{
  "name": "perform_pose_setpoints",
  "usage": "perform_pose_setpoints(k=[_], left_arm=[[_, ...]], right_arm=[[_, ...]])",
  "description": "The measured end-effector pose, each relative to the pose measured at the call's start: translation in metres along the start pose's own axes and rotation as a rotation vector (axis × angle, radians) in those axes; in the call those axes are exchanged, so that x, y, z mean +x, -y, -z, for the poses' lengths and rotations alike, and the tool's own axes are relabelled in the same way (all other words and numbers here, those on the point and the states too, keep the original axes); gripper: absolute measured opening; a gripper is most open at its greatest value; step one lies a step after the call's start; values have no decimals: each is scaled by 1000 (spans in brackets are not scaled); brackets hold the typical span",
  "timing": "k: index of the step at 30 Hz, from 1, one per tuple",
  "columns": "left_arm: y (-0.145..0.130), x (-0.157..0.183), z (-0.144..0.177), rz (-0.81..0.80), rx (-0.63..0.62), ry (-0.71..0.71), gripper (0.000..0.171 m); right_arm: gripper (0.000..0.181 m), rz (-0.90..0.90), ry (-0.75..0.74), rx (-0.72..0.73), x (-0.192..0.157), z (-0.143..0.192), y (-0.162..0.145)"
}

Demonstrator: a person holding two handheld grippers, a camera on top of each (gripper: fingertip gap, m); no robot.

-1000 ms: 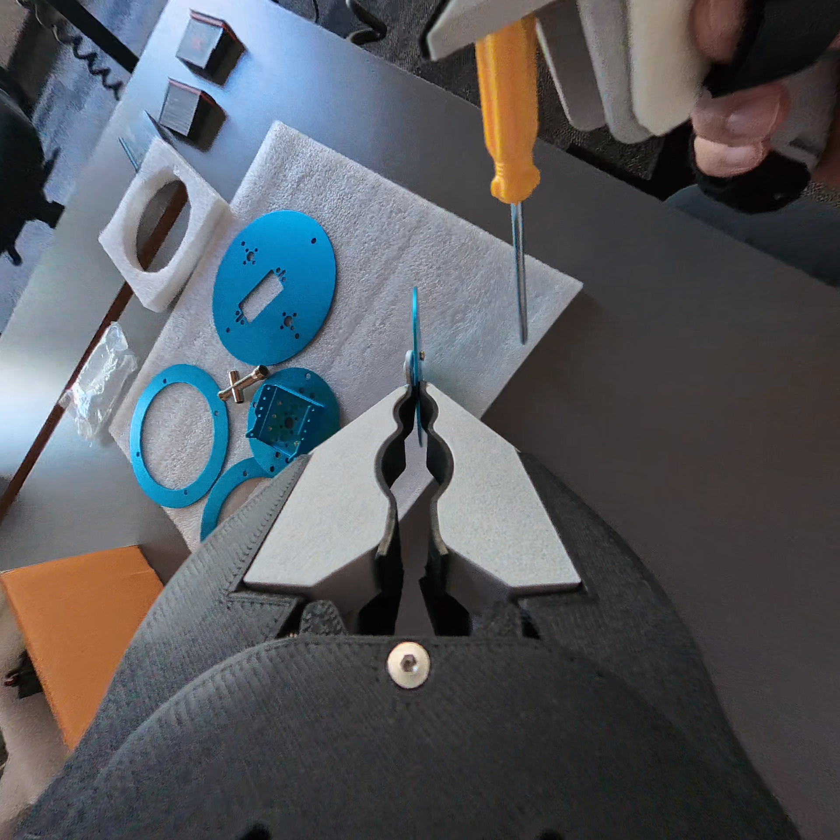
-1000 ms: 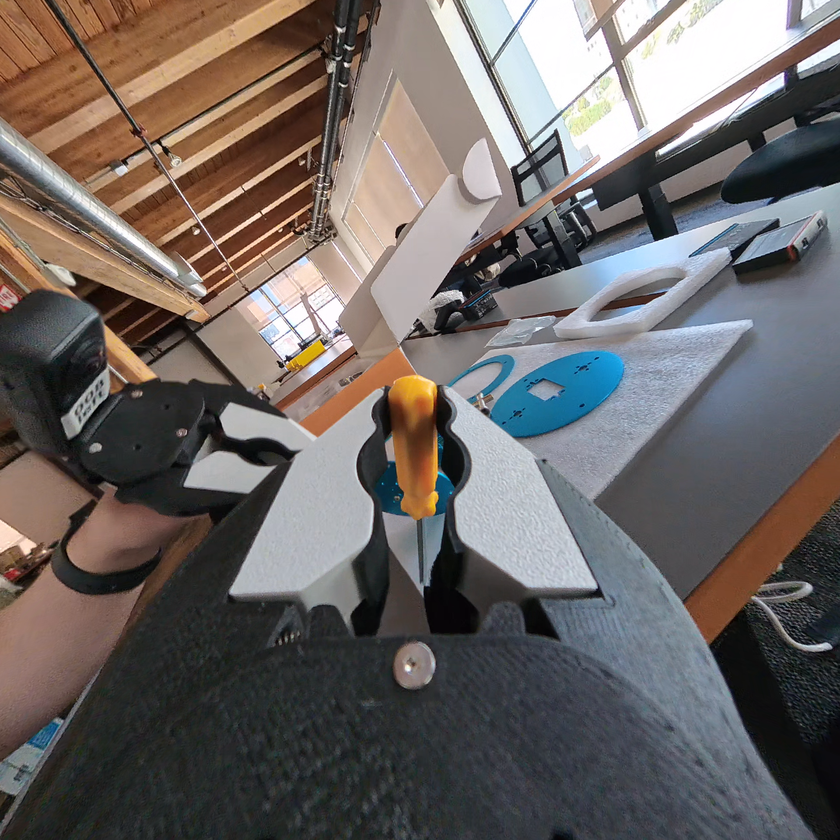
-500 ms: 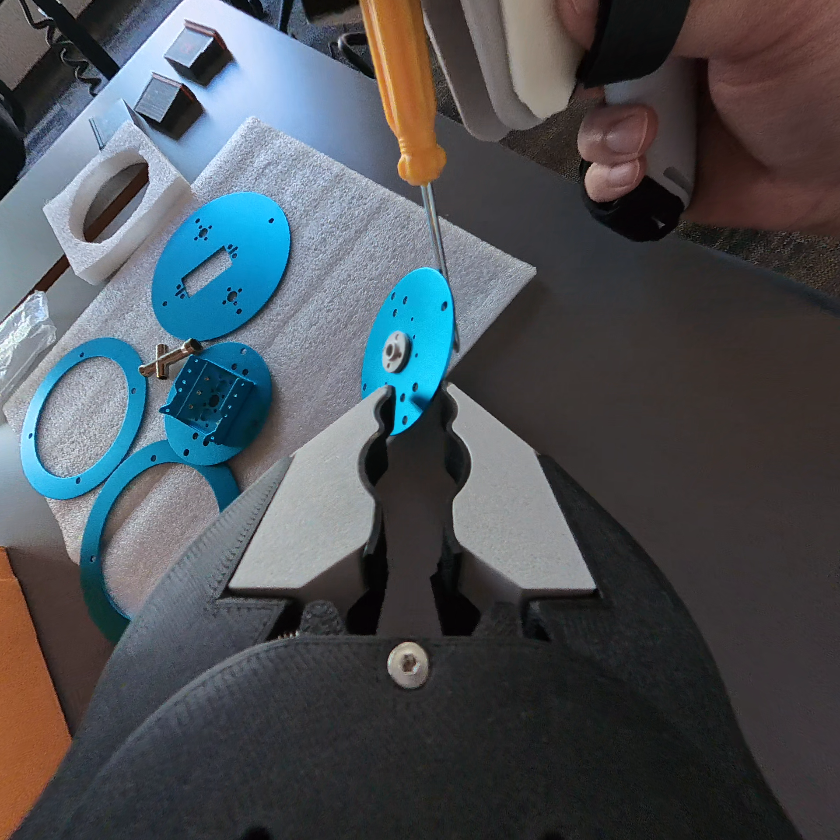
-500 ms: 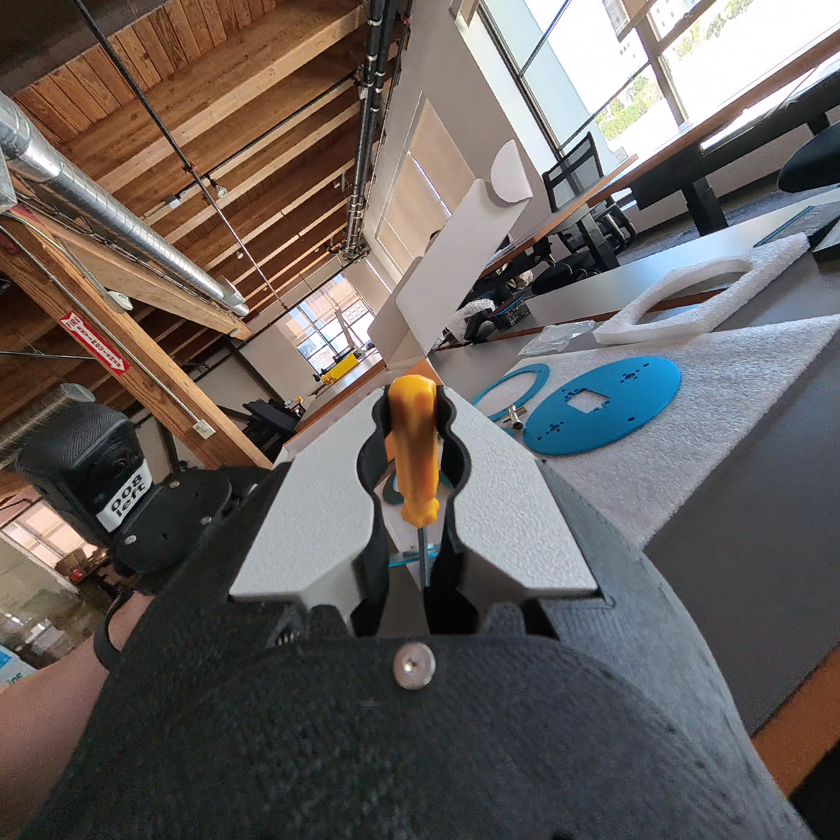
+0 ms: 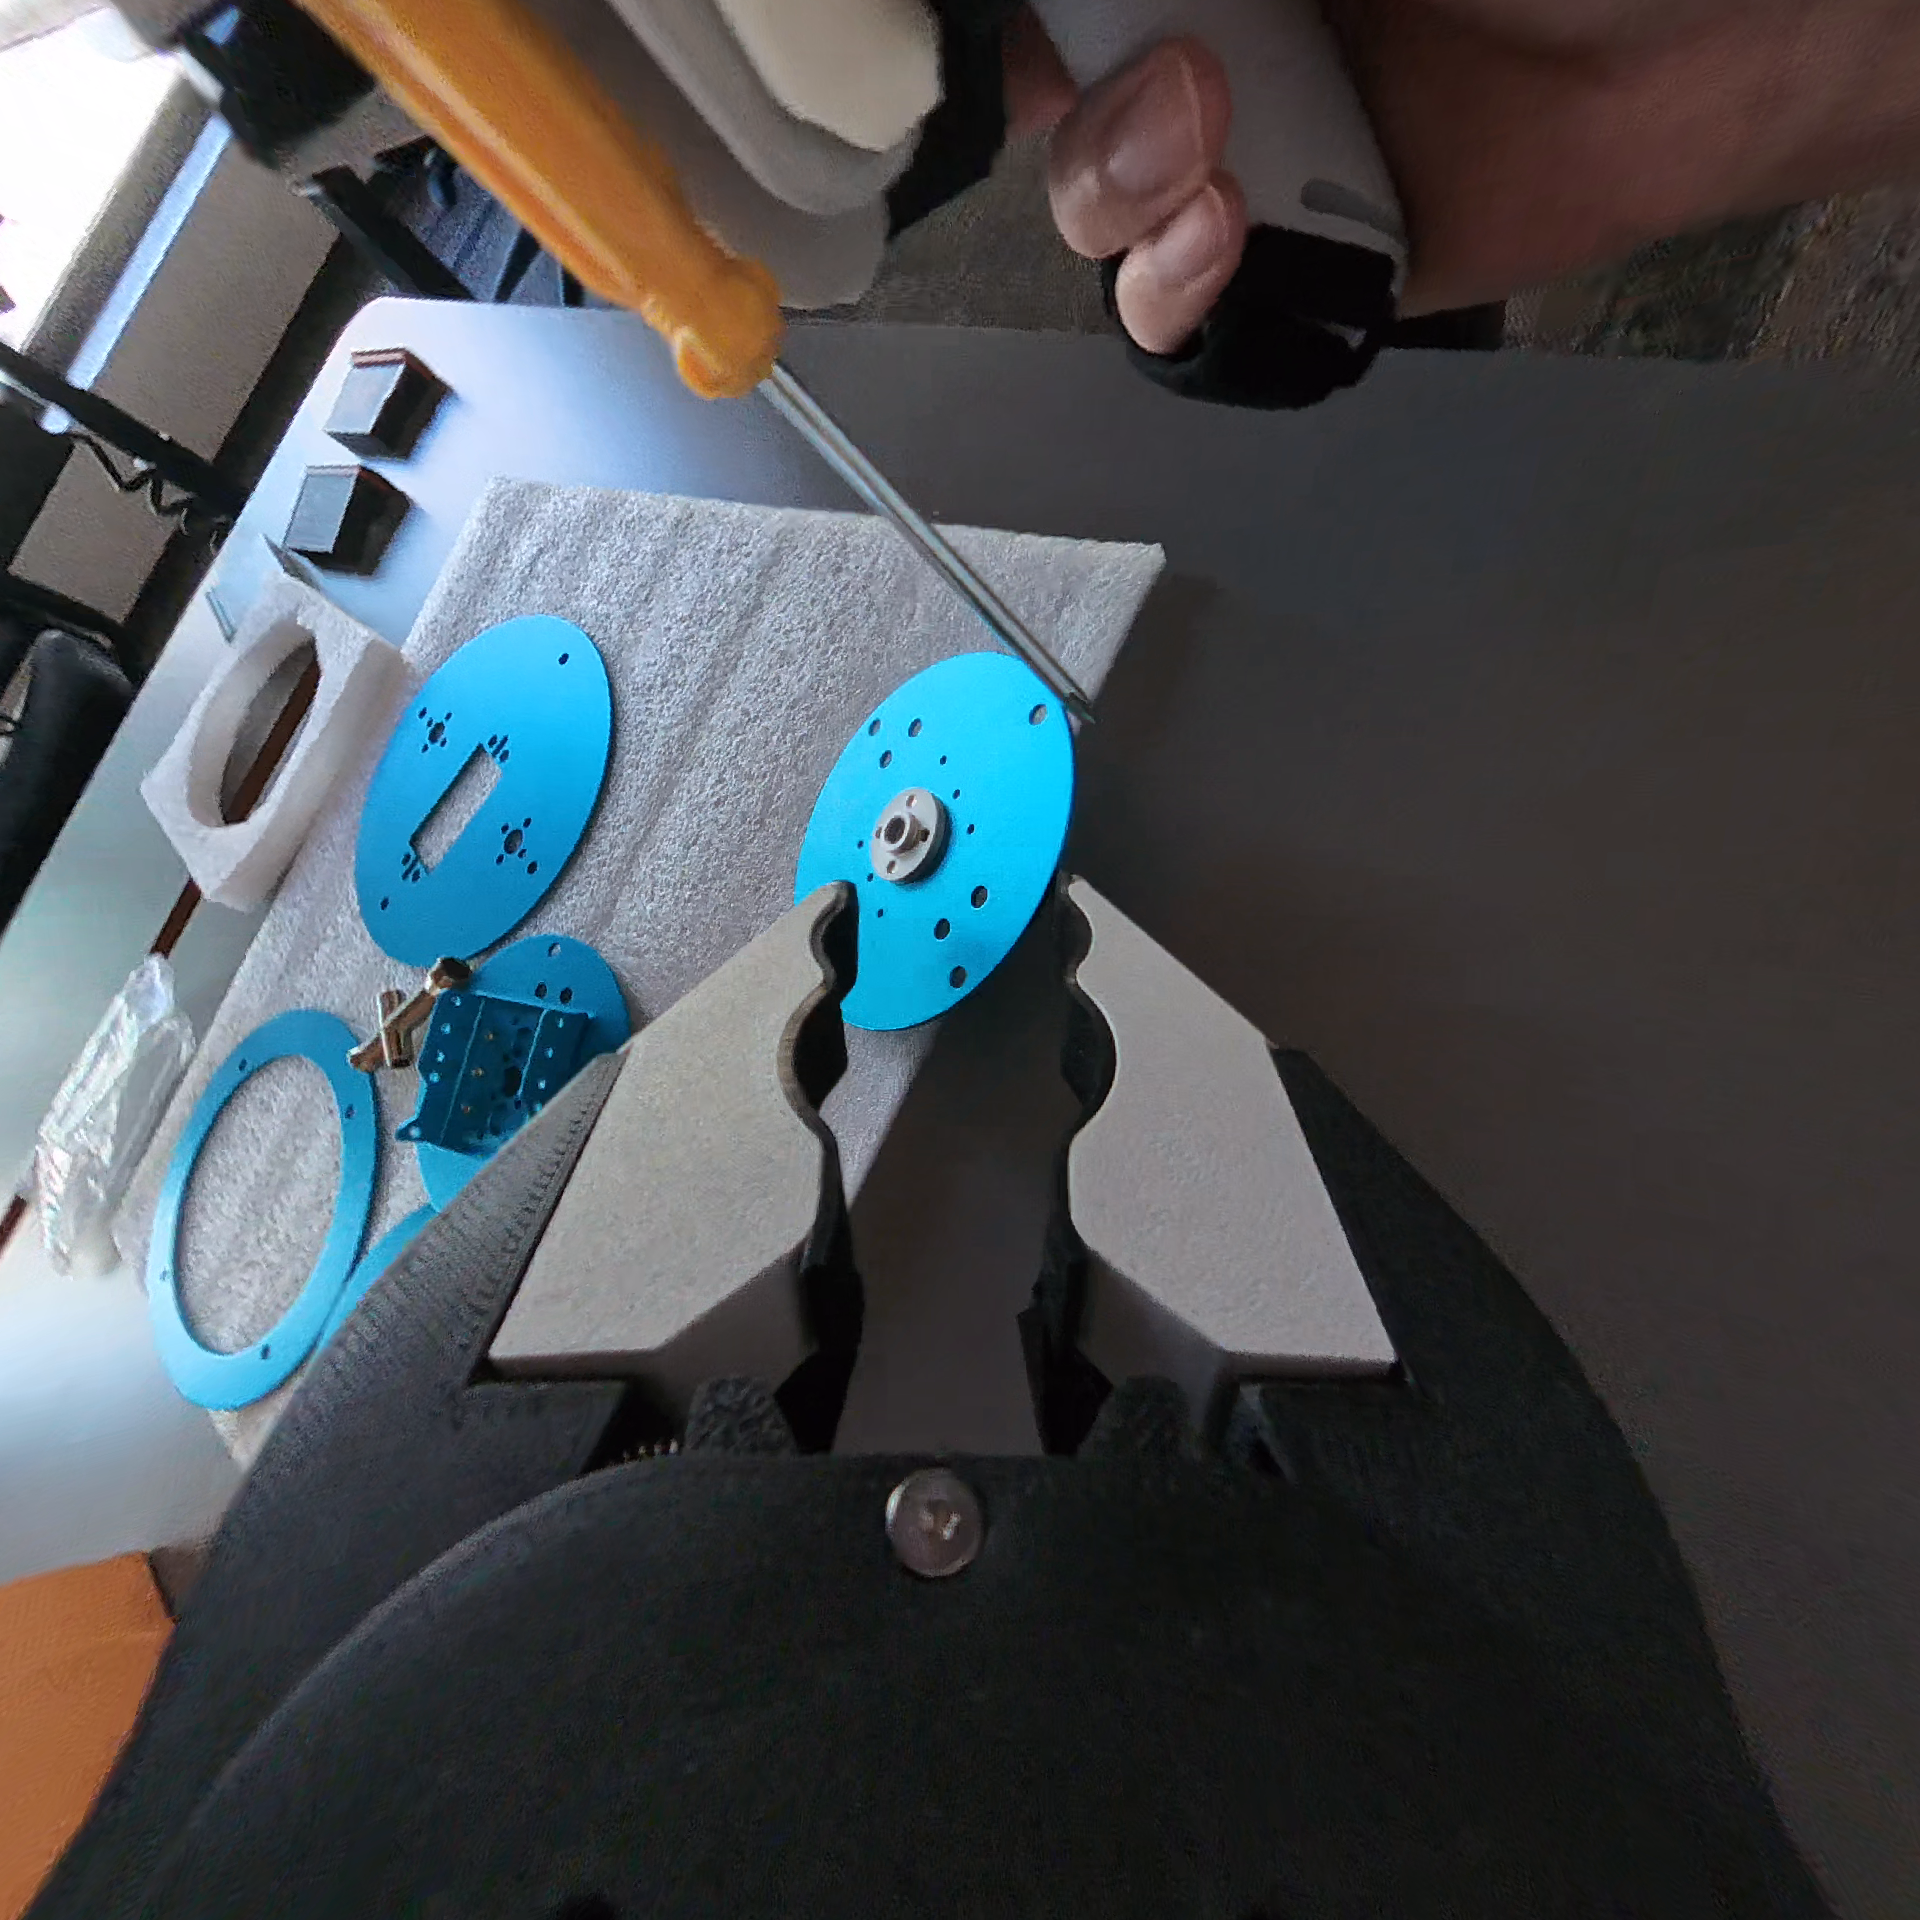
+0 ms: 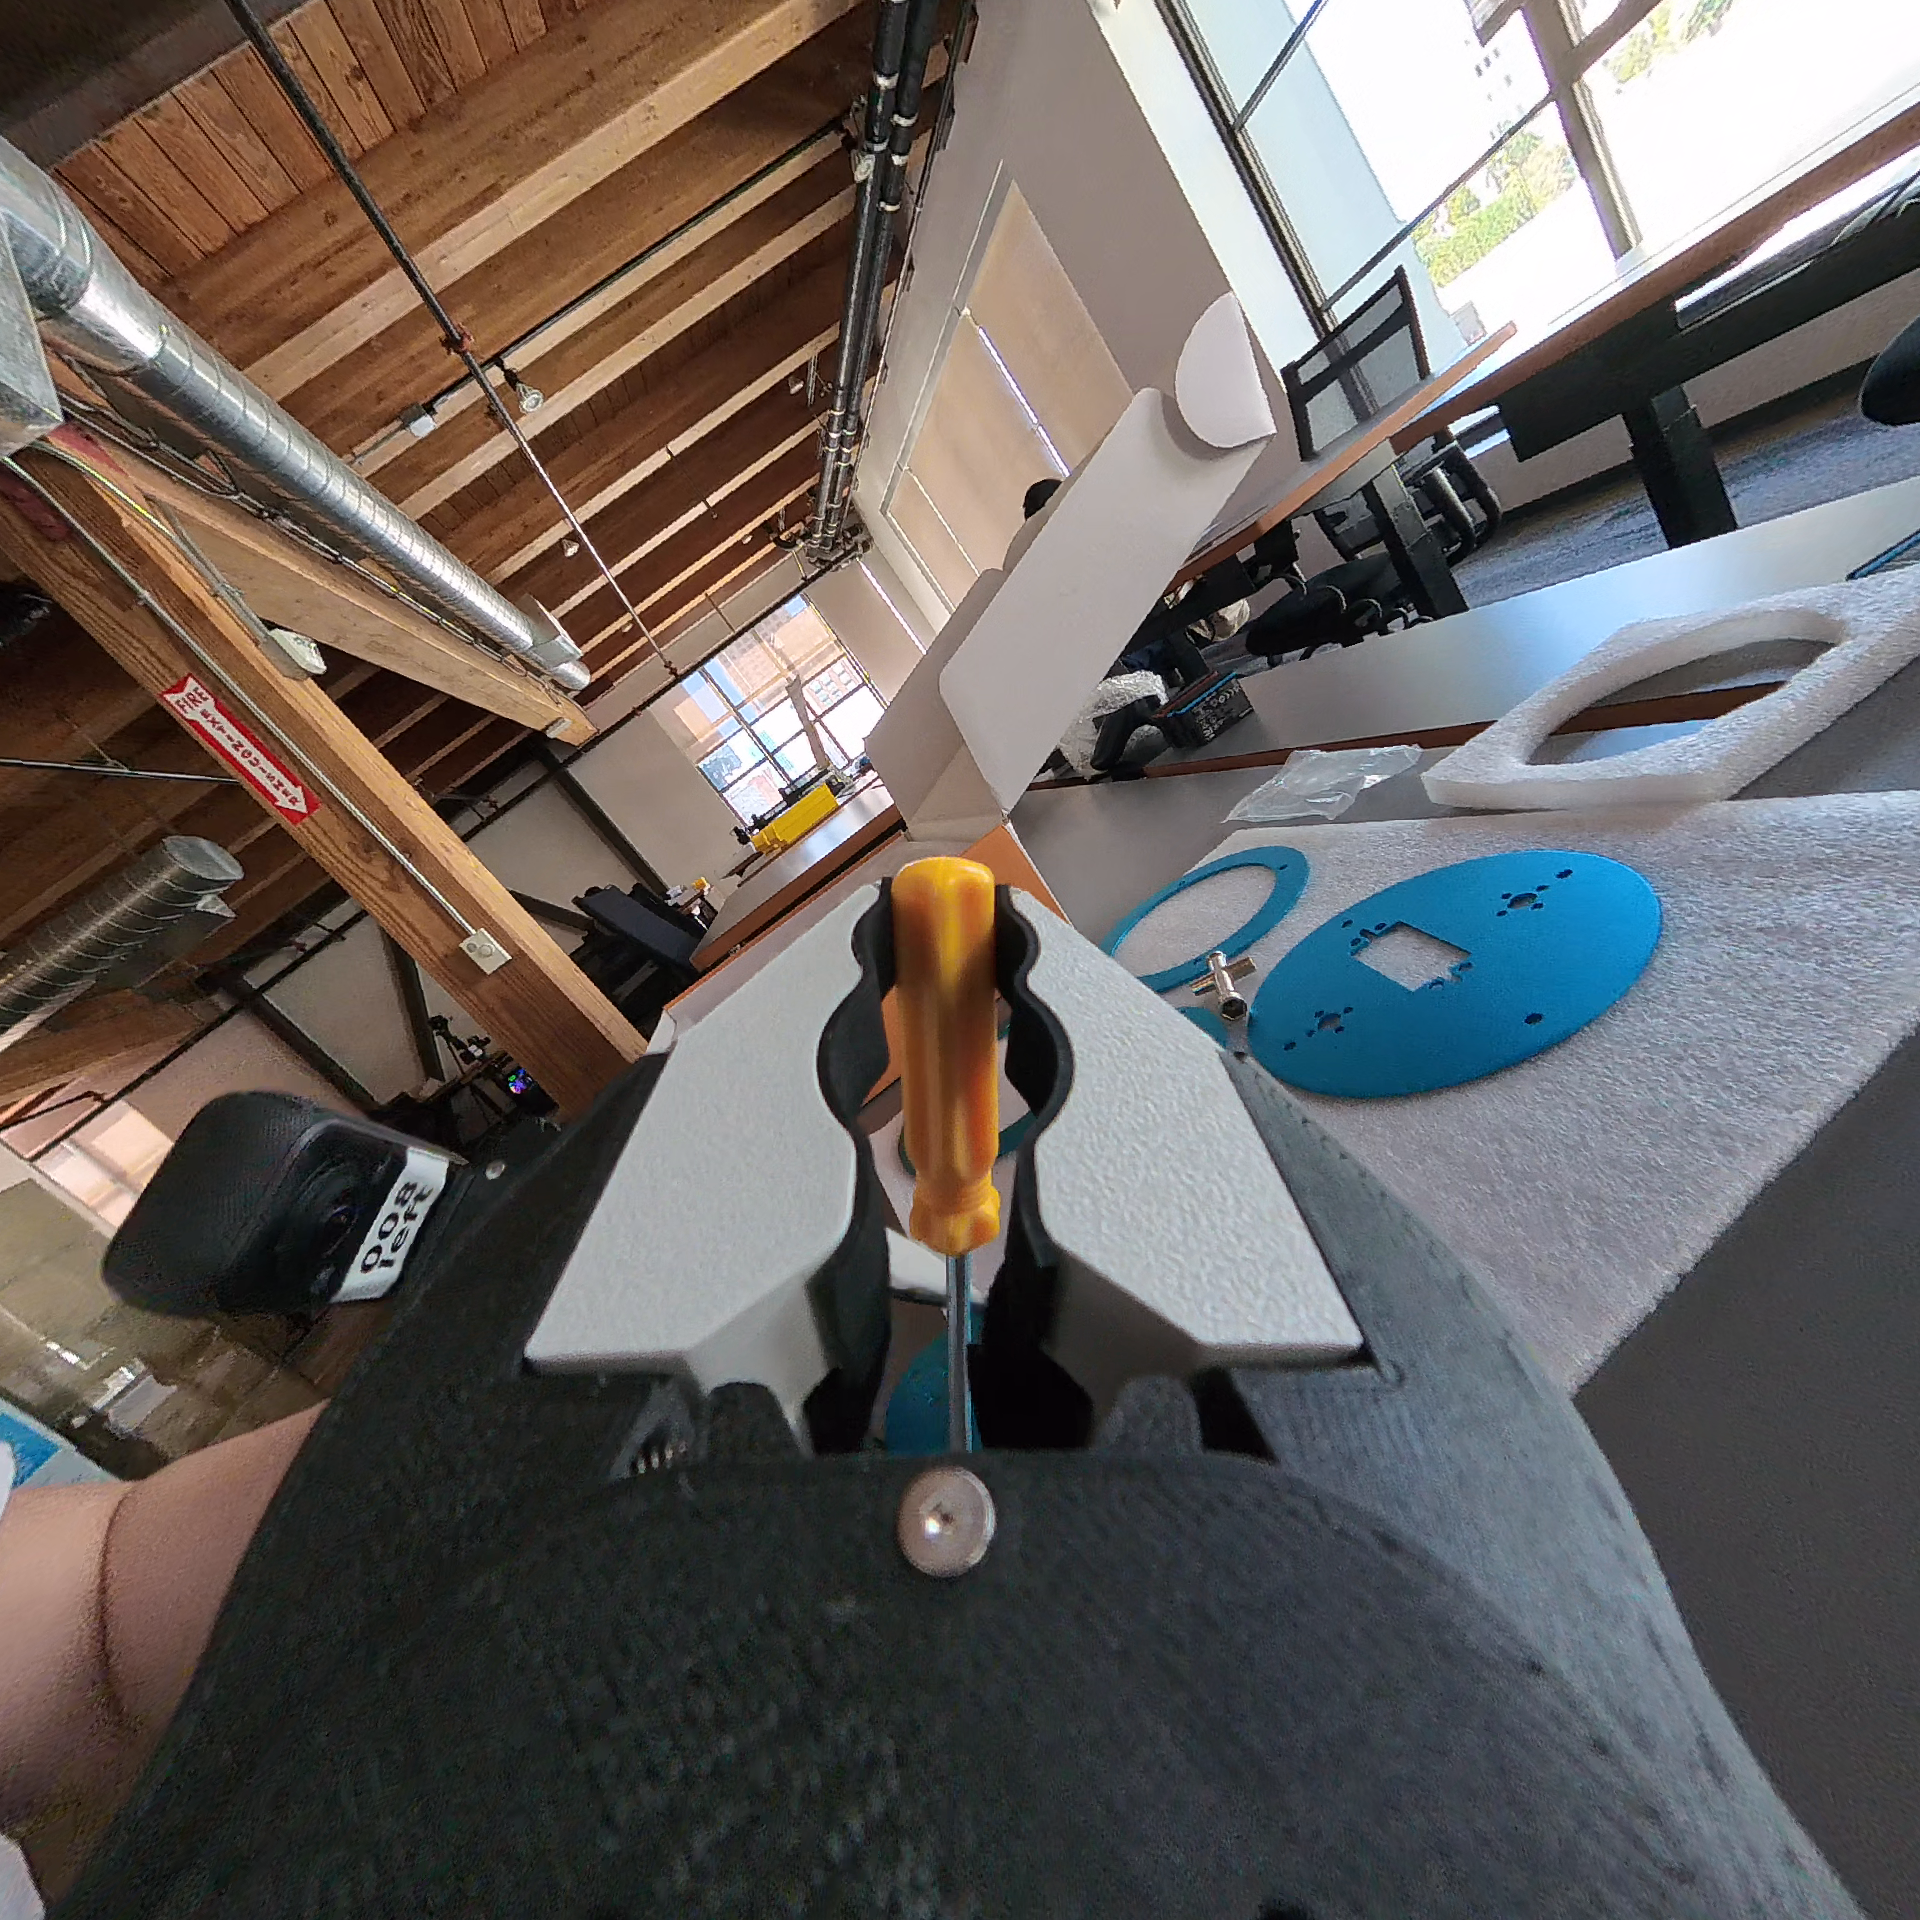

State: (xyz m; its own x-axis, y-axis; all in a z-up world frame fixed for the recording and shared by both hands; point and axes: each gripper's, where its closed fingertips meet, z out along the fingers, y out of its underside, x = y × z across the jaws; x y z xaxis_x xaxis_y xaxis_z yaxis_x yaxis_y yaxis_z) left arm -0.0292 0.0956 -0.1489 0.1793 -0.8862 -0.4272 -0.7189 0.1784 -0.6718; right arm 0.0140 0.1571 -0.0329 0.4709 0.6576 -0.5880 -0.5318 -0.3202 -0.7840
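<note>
My left gripper [image 5: 951,894] is closed on a small blue disc [image 5: 966,769] with a silver hub, gripping it by its rim, face towards the camera, above the white foam sheet [image 5: 748,623]. My right gripper [image 6: 940,904] is shut on an orange-handled screwdriver [image 6: 945,1060]. In the left wrist view the screwdriver [image 5: 582,177] slants down from the upper left, and its tip rests at the disc's upper right rim, beside a hole. The disc shows partly below the right fingers [image 6: 920,1392].
On the foam sheet lie a large blue disc with a rectangular cutout [image 5: 483,790], a blue ring [image 5: 260,1205], a blue bracket on a disc [image 5: 509,1060] and a small metal cross key [image 5: 400,1023]. A white foam frame [image 5: 260,748], two dark boxes [image 5: 379,405], a plastic bag [image 5: 104,1122] and an orange box [image 5: 73,1704] stand around it. Spacing between my two grippers at the tips: around 12 centimetres. The small metal cross key [image 5: 400,1023] is about 15 centimetres from my left fingertips.
The small disc has turned from edge-on to face-on and my left fingers now stand wider on it. The screwdriver has tilted and come in, its tip reaching the disc's rim.
</note>
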Motion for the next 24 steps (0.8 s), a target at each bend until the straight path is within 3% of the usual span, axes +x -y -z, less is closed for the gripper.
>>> perform_pose_setpoints(k=[4, 11, 14, 18, 24], left_arm=[[-5, -1, -7, -121, -29, -24, 33], [-7, 5, -8, -46, -6, -113, 30], [2, 5, 2, 112, 53, -192, 47], [40, -20, 27, 386, 297, -276, 30], [72, -31, 24, 581, 413, -563, 27]], right_arm=[[16, 5, -9, -11, 3, -3, -2], [16, 30, -17, -51, 3, 9, 11], [16, 80, 16, -140, -4, 8, 8], [16, 145, 109, -245, -27, -4, 3], [16, 199, 262, -243, -67, -42, 17]])
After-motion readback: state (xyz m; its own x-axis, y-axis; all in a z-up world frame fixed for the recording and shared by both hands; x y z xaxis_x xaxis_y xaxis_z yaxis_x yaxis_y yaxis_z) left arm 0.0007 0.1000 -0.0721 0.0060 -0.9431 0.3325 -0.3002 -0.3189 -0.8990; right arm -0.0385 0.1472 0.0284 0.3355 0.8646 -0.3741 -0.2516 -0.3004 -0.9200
